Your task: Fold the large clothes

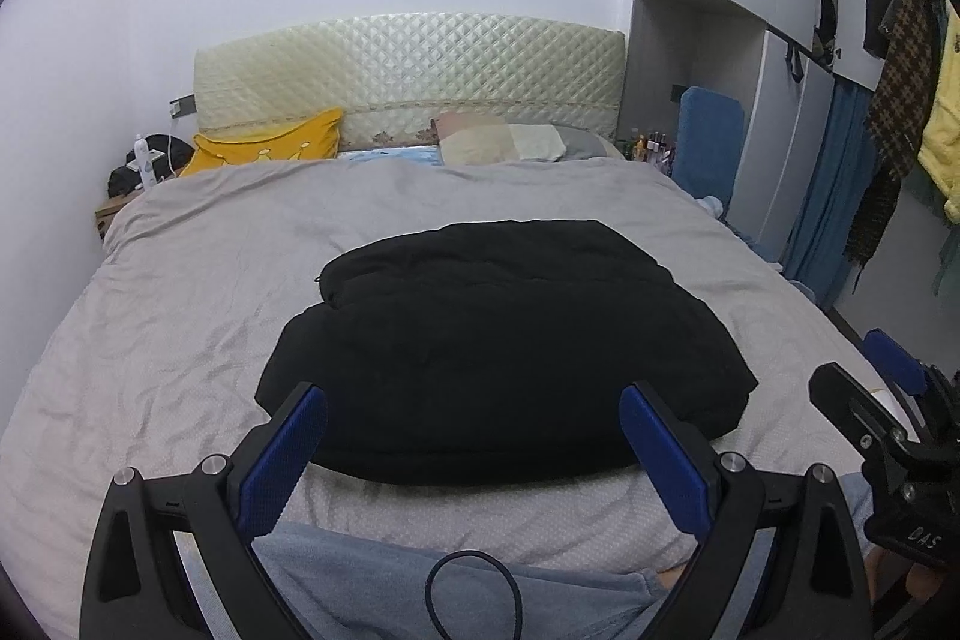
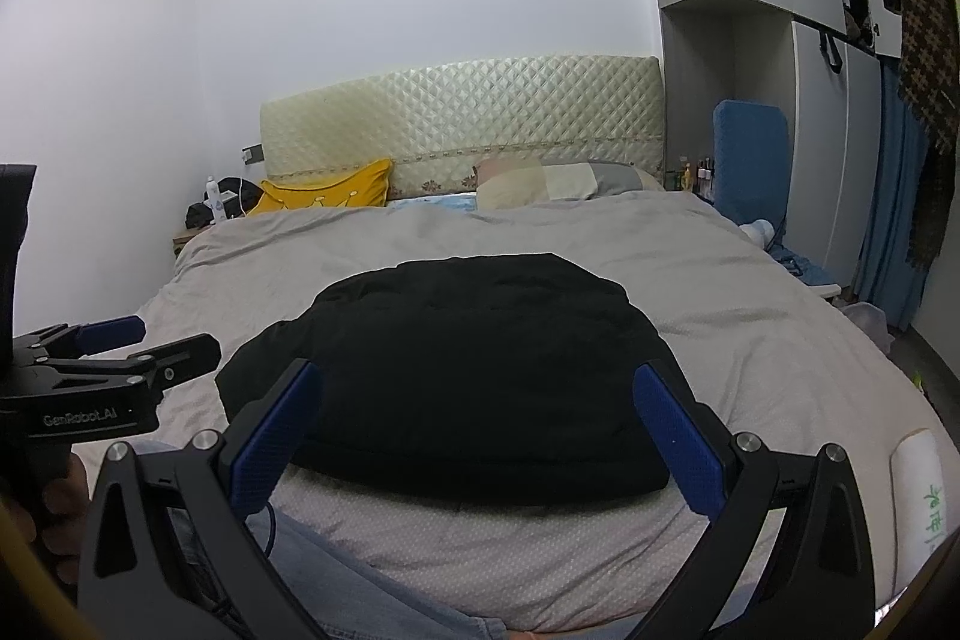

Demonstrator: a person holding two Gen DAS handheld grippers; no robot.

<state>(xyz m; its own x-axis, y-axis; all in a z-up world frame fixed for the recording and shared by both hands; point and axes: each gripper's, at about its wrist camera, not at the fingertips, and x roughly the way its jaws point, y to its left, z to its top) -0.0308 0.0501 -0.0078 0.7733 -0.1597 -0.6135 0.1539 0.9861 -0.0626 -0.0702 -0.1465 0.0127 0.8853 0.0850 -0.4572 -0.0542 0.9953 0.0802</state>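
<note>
Both tongs (image 1: pixel 474 445) (image 2: pixel 474 430) wide — folded black garment (image 1: pixel 504 346) on grey bedspread (image 1: pixel 180 292) — quilted headboard (image 1: pixel 408 70).

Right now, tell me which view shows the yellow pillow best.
The left wrist view: the yellow pillow shows its whole face with the crown print, unblocked. The right wrist view shows the same pillow smaller, crown pattern fainter.

A yellow pillow (image 1: pixel 264 148) and a patchwork pillow (image 1: pixel 510 142) lean against the quilted headboard (image 1: pixel 408 70) above the grey bedspread (image 1: pixel 180 280).
</note>
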